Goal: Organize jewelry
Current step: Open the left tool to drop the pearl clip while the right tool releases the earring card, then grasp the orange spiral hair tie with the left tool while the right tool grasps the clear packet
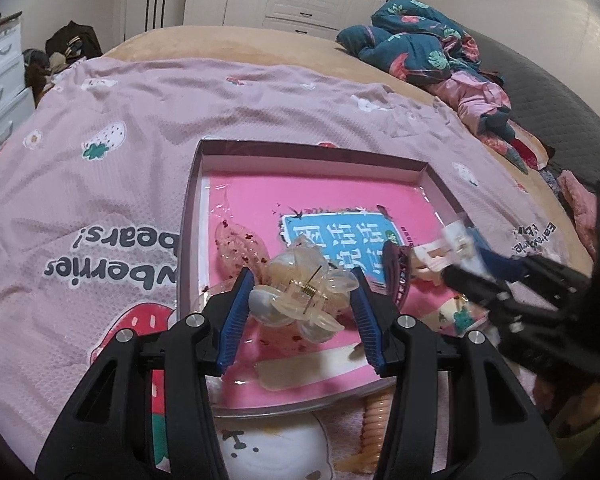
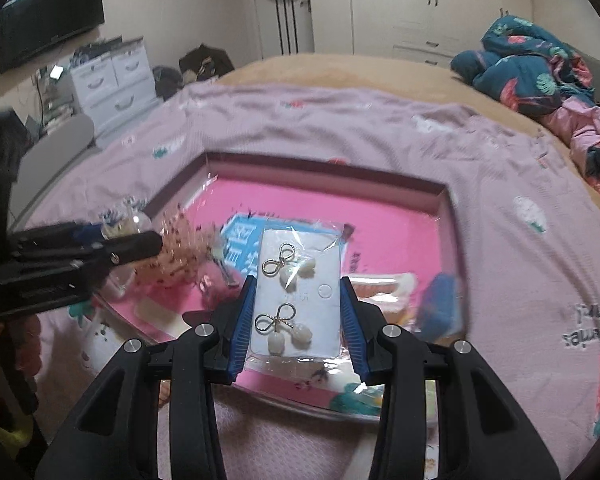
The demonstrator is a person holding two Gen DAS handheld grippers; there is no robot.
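Delivery step of the jewelry sorting, both loads carried over the shallow box (image 1: 432, 172) that lies on the pink printed blanket (image 1: 120, 168) of the bed. Left gripper (image 1: 302, 300): its blue-padded fingers (image 1: 238, 312) are clenched on a translucent cream flower-shaped hair claw (image 1: 300, 296), held above the near part of the box, whose pink floor shows through a clear film. Right gripper (image 2: 296, 312): its fingers (image 2: 244, 320) clasp by both long edges a white earring card in a clear sleeve (image 2: 296, 280), bearing two pairs of bow-and-pearl earrings, over the middle of the box. Already inside the box: a glitter-flecked clip (image 1: 240, 244) toward its left wall and a dark comb-like piece (image 1: 396, 272) near its right side; a ribbed peach-coloured clip (image 1: 374, 428) lies outside, just beyond the near rim. Judged from this arrangement, the next move calls for lowering each load to a bare patch of the box floor, keeping the two grippers apart, then parting the fingers only once the item rests. The card, being light and flat, is likely to slide on the film; the claw may roll on its rounded petals.
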